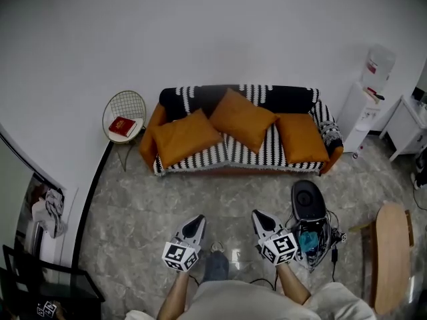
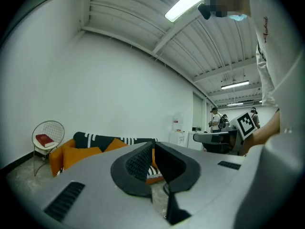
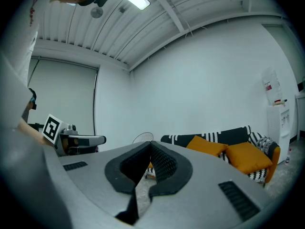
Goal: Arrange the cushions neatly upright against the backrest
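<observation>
On sofa [image 1: 287, 99]: cushions [image 1: 241, 119] | left tool [image 1: 197, 220], right tool [image 1: 259, 215] closed, well apart from them

The left claw [image 1: 197, 222] and the right claw [image 1: 257, 217] are held out side by side in front of the body, near each other but apart, both pointed level and forward. Each is carried at the end of a bare forearm, the left forearm [image 1: 174, 292] and the right forearm [image 1: 293, 287], with a marker cube [image 1: 180, 256] turned upward at the wrist. On both claws the jaws are pressed together, and nothing is gripped between them.
</observation>
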A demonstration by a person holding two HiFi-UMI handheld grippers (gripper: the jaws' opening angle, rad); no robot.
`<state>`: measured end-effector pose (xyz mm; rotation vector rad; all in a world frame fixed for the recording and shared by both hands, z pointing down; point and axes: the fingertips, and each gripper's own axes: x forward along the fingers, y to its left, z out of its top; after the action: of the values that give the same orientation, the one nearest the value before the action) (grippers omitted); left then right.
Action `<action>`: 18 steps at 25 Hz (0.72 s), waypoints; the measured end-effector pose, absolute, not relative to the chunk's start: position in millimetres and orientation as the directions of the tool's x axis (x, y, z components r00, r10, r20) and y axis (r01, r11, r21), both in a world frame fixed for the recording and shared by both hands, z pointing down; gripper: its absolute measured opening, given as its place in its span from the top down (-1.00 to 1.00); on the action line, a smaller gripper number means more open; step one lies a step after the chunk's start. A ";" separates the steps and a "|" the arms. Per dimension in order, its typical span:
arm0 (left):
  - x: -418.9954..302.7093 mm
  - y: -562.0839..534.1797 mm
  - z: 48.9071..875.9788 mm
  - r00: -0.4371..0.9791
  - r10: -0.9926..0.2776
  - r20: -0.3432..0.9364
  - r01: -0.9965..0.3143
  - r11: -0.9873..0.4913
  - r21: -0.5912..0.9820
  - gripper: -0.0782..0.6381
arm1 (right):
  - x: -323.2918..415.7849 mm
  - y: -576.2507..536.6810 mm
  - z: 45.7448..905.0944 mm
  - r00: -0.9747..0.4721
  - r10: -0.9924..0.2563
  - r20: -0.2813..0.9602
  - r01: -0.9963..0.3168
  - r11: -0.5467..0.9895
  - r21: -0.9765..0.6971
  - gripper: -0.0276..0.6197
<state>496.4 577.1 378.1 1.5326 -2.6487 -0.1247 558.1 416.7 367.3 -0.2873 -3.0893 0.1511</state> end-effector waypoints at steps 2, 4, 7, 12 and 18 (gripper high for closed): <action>476.2 571.6 376.4 -0.490 -0.871 0.027 -0.865 0.490 0.113 0.66 | 538.9 414.1 365.2 -0.982 0.186 0.032 0.182 0.979 -0.094 0.83; 457.6 567.0 372.5 -0.484 -0.875 0.023 -0.868 0.483 0.117 0.66 | 520.6 411.7 362.2 -0.981 0.188 0.039 0.184 0.979 -0.087 0.83; 425.5 562.6 367.2 -0.483 -0.875 0.018 -0.868 0.482 0.122 0.66 | 486.9 407.9 357.9 -0.981 0.190 0.044 0.186 0.979 -0.083 0.83; 369.6 560.3 363.9 -0.484 -0.875 0.024 -0.865 0.483 0.135 0.66 | 426.0 407.7 351.0 -0.978 0.202 0.055 0.198 0.978 -0.072 0.83; 301.3 559.7 358.9 -0.479 -0.878 0.024 -0.868 0.477 0.140 0.66 | 354.3 406.5 344.9 -0.979 0.197 0.056 0.193 0.979 -0.066 0.83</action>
<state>301.3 559.7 358.9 1.5517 -2.6195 -0.1651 354.3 406.5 344.9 -0.3024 -3.0628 0.0931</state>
